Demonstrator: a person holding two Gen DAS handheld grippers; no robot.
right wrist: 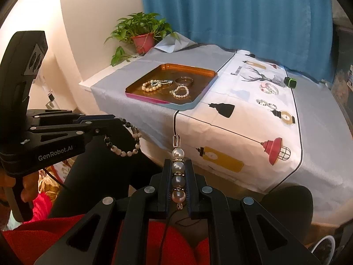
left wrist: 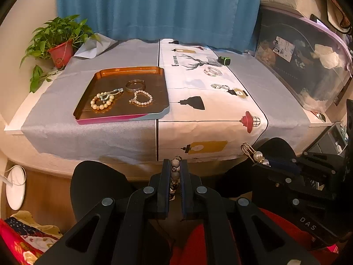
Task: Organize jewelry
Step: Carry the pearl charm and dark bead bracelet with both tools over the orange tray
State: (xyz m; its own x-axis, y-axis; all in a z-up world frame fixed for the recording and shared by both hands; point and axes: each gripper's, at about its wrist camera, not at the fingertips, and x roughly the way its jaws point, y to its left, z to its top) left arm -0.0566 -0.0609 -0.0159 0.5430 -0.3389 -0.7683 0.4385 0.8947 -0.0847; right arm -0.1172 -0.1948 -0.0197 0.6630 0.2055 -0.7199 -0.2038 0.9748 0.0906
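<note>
My left gripper [left wrist: 175,165] is shut on a black-and-white bead bracelet [left wrist: 175,174], which hangs as a loop in the right wrist view [right wrist: 123,148]. My right gripper [right wrist: 178,165] is shut on a pearl charm with a gold clasp [right wrist: 177,165], also seen in the left wrist view [left wrist: 258,155]. Both grippers are held in front of the table's near edge. A copper tray [left wrist: 154,70] on the table holds a cream bead bracelet [left wrist: 102,102], a silver bangle [left wrist: 135,85] and a pearl bracelet [left wrist: 141,98]. Two more bracelets [left wrist: 213,71] [left wrist: 220,86] lie on the printed cloth.
A potted plant [left wrist: 59,44] stands at the table's far left corner. A small green and black object [left wrist: 224,60] sits at the back of the printed cloth [left wrist: 198,110]. A large clear storage box [left wrist: 304,61] stands on the right. A blue curtain [left wrist: 158,6] hangs behind.
</note>
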